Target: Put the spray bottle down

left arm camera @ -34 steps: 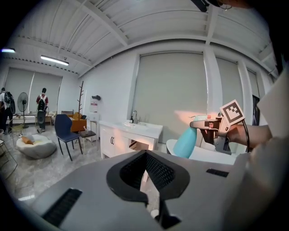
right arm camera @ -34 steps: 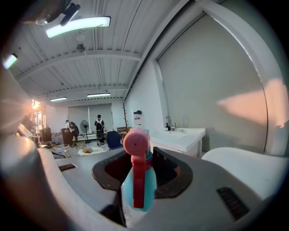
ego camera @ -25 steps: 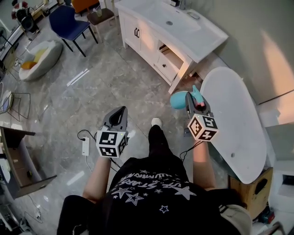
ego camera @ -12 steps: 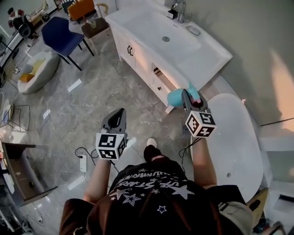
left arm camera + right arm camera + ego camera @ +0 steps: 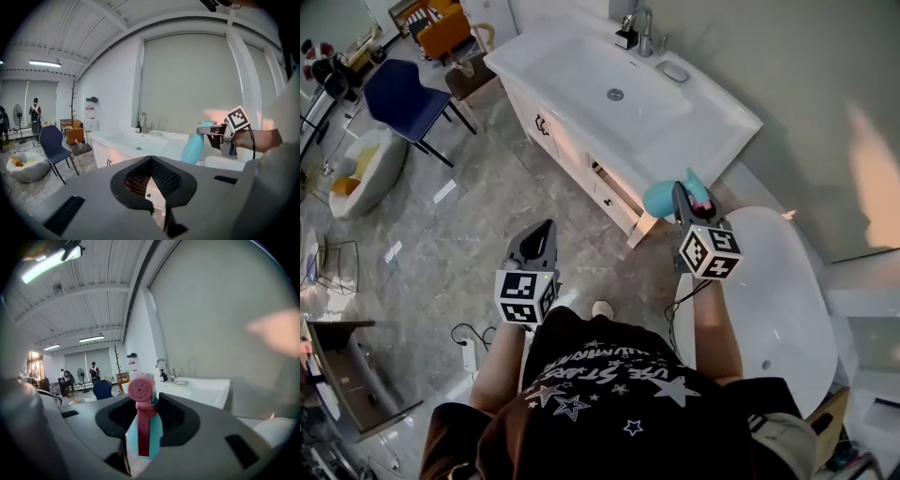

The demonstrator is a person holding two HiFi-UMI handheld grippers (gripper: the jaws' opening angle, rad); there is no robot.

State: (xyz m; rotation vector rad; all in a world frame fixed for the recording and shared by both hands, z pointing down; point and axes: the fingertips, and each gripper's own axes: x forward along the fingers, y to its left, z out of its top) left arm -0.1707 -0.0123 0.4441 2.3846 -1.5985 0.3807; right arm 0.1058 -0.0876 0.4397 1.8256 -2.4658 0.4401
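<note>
The spray bottle (image 5: 660, 199) is turquoise with a pink trigger head. My right gripper (image 5: 683, 195) is shut on its neck and holds it in the air between the white vanity (image 5: 698, 120) and the bathtub (image 5: 783, 309). In the right gripper view the bottle (image 5: 143, 427) fills the gap between the jaws, pink nozzle toward the camera. My left gripper (image 5: 546, 228) hangs over the floor to the left, shut with nothing in it. The left gripper view shows the bottle (image 5: 192, 148) and the right gripper (image 5: 216, 134) off to its right.
The vanity has a sink basin (image 5: 615, 94), a faucet (image 5: 643, 21) and a partly open drawer (image 5: 614, 185). A blue chair (image 5: 401, 90) and an orange chair (image 5: 450, 35) stand far left. A power strip (image 5: 469, 357) with a cable lies on the floor.
The person has walked toward the vanity, carrying both grippers forward. The vanity top has come fully into view. The bottle stays in the right gripper; the left stays shut.
</note>
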